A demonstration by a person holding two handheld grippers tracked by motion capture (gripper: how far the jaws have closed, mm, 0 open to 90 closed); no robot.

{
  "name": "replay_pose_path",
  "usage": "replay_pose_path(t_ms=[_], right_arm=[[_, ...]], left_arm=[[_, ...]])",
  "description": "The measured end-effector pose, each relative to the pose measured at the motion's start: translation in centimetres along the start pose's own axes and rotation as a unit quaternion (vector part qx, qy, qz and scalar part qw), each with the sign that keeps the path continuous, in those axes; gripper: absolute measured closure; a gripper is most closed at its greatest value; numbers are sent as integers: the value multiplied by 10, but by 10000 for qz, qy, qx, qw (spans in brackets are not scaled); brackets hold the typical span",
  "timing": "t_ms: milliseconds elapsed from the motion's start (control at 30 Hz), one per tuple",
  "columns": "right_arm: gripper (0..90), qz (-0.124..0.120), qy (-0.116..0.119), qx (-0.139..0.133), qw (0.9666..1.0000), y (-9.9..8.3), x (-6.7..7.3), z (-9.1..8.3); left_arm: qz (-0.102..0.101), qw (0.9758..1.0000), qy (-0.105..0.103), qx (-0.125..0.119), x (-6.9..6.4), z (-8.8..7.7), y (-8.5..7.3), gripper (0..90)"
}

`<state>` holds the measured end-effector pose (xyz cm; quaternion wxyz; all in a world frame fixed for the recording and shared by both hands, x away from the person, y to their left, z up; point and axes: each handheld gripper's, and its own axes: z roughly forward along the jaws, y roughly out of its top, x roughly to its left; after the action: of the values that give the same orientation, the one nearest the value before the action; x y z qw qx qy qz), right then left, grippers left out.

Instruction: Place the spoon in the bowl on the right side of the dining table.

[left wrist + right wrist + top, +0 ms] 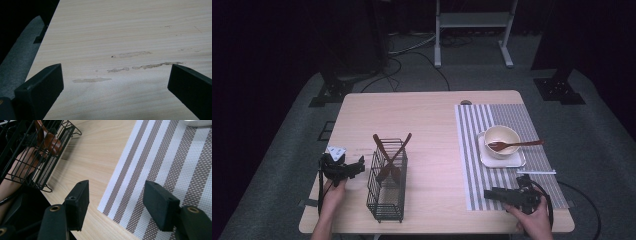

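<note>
While both claws stood empty, step: judged a pause between transfers of cutlery from basket to place setting
Left gripper (360, 165): released; jaws wide apart over bare table (422, 115) in the left gripper view (115, 72); nothing between them; near the basket's left side, not touching it
Right gripper (488, 194): released; jaws spread with nothing between them (116, 192); low over the near left corner of the mat (507, 117), pointing toward the basket
Basket (384, 200): black wire, upright near the table's front edge, between the two grippers; also seen at upper left in the right gripper view (30, 157)
Utensils (389, 160): two brown wooden pieces standing crossed in the basket, handles up; exact type could not be told
Spoon (512, 145): lying in the bowl (507, 134), handle out over the right rim; bowl on a plate (512, 162) on the mat
Progress: judged partly done; one piece placed, two left in the basket
Next move: likely a reach to one handle above the basket rim; jaws to straddle one handle alone, close, then lift straight up
Risk: crossed handles could drag each other or tip the basket
</note>
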<state>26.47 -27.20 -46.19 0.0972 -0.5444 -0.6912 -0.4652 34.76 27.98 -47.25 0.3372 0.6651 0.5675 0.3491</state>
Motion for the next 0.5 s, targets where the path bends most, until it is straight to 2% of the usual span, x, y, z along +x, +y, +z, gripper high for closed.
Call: replay_pose_path(t_ms=[500], right_arm=[[368, -116, 67, 26, 9999, -10, 8, 3]], left_arm=[[-2, 10000, -8, -7, 0, 0, 0, 0]])
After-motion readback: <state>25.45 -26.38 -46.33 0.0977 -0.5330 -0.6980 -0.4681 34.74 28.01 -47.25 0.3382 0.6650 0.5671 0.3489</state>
